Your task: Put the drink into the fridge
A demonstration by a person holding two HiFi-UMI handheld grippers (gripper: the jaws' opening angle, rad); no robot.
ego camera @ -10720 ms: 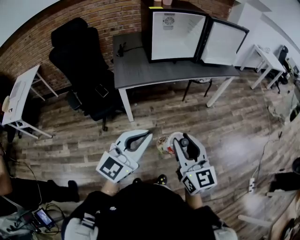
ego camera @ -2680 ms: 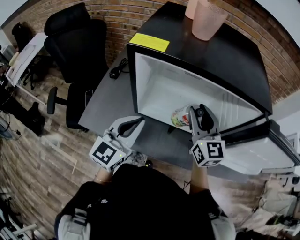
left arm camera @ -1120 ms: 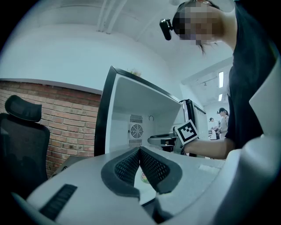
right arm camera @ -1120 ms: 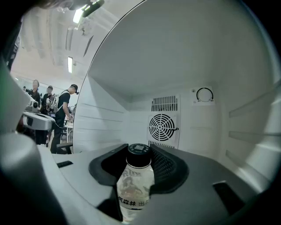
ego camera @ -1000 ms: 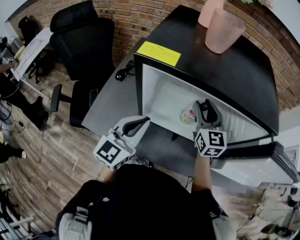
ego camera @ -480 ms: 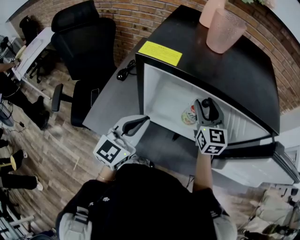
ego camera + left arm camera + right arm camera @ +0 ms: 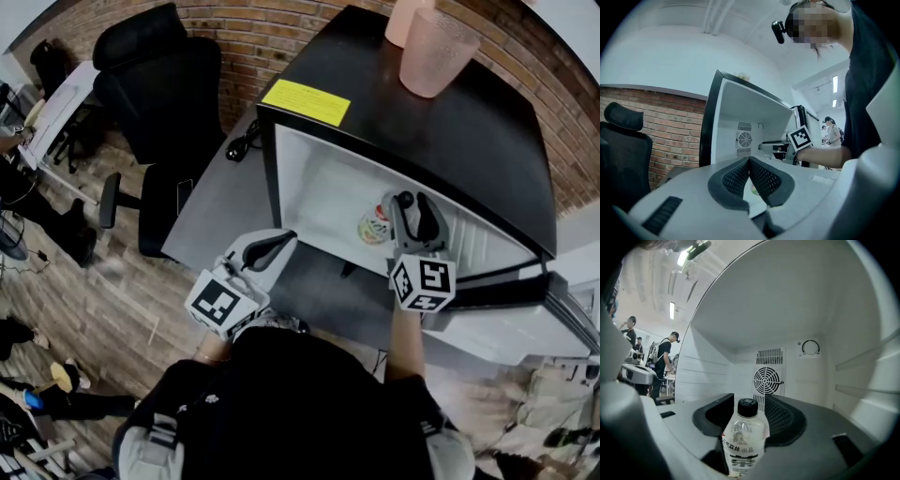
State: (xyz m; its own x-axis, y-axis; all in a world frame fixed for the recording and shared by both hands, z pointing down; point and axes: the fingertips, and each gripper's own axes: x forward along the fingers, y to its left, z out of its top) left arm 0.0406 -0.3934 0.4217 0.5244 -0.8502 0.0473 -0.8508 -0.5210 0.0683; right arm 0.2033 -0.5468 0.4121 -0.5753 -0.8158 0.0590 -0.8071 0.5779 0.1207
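Bottle (image 7: pixel 744 439), just one, one fridge (image 7: pixel 469 131), two pink cups (image 7: pixel 433 52)

Head view: above the fridge (image 7: pixel 450 141), looking steeply down on its black top and open front, mid distance. Left gripper view: low, outside the fridge, level toward its open front, near. Right gripper view: inside the fridge, close, facing the back-wall fan (image 7: pixel 768 379). All share the fridge's white interior.

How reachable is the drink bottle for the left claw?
Probably not: the drink bottle stands in the fridge between the right claw's jaws, which have just been opening, and the left claw is shut.
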